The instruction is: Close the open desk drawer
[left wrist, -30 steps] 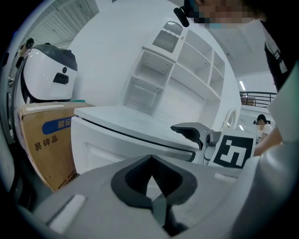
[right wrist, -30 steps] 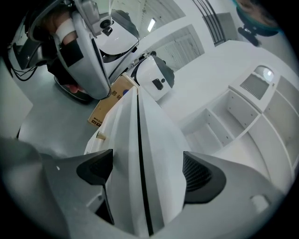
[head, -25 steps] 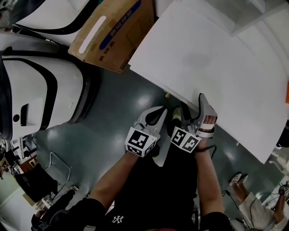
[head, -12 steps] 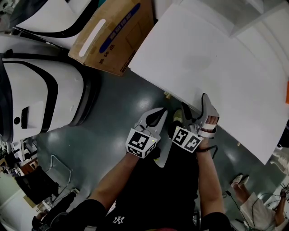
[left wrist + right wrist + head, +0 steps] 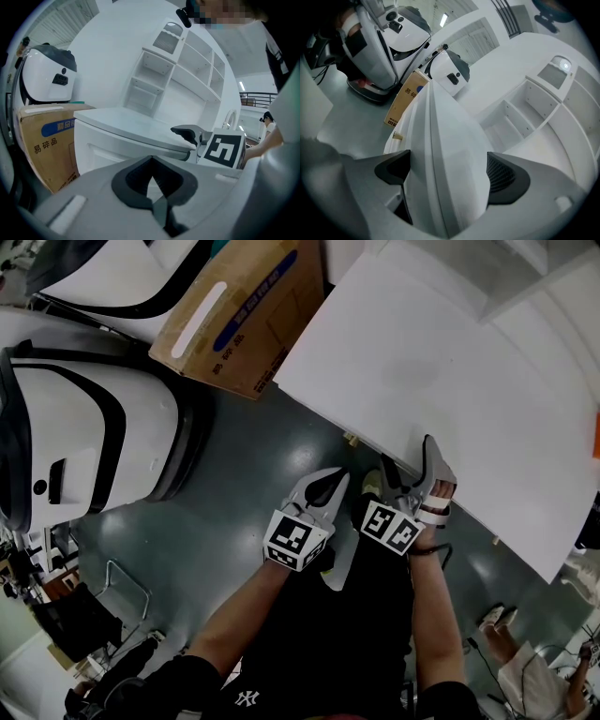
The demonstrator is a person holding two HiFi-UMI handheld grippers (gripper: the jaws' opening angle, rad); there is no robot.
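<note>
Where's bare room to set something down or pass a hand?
Desk top is bare from the box to the right hand-held gripper, whose open jaws straddle its front edge. Floor between the white machine and the desk is free. Crowded: the top left, where box, machine and desk corner close in.

The flat white table (image 5: 450, 362) stands over a glossy dark grey-green floor (image 5: 234, 479). The brown cardboard box (image 5: 239, 315) bears a blue stripe. The grey left tongs (image 5: 336, 473) and right tongs (image 5: 407, 452) carry black-and-white square markers.
</note>
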